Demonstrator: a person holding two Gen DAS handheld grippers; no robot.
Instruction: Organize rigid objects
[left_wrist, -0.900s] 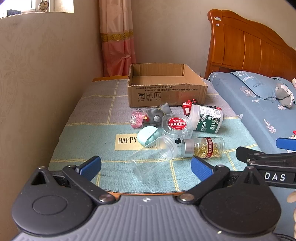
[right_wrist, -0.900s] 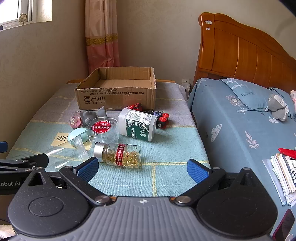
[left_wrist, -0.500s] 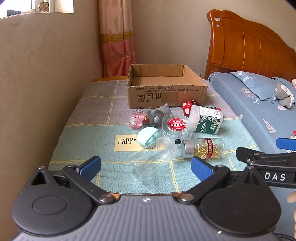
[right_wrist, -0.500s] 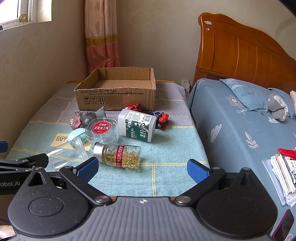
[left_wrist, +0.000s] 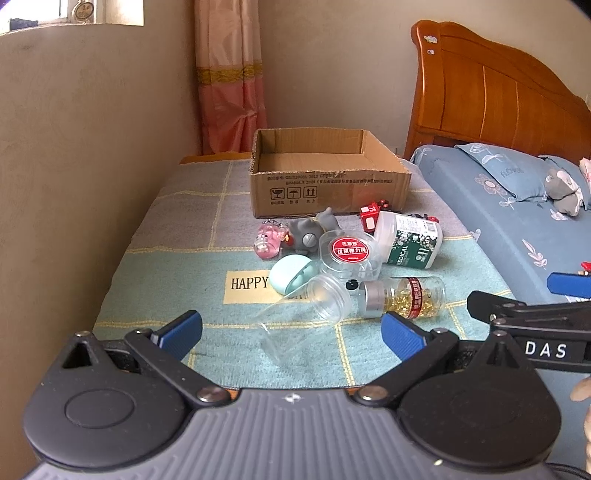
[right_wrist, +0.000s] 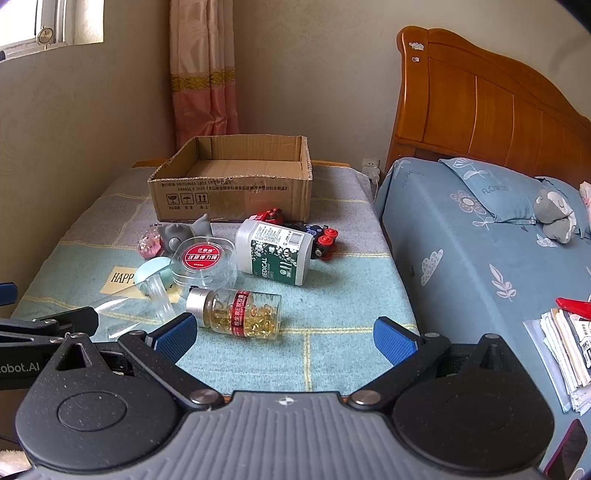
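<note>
Both claws, left gripper (left_wrist: 291, 330) and right gripper (right_wrist: 284, 332), stand spread, empty. Capsule bottle (right_wrist: 238, 308) looks rigid, slick, prone to rolling; grip across its body

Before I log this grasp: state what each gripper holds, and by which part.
Nothing is held. Left gripper and right gripper are both open, fingers empty.

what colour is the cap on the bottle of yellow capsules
Silver, metallic. The cap of the capsule bottle shows best in the right wrist view.
</note>
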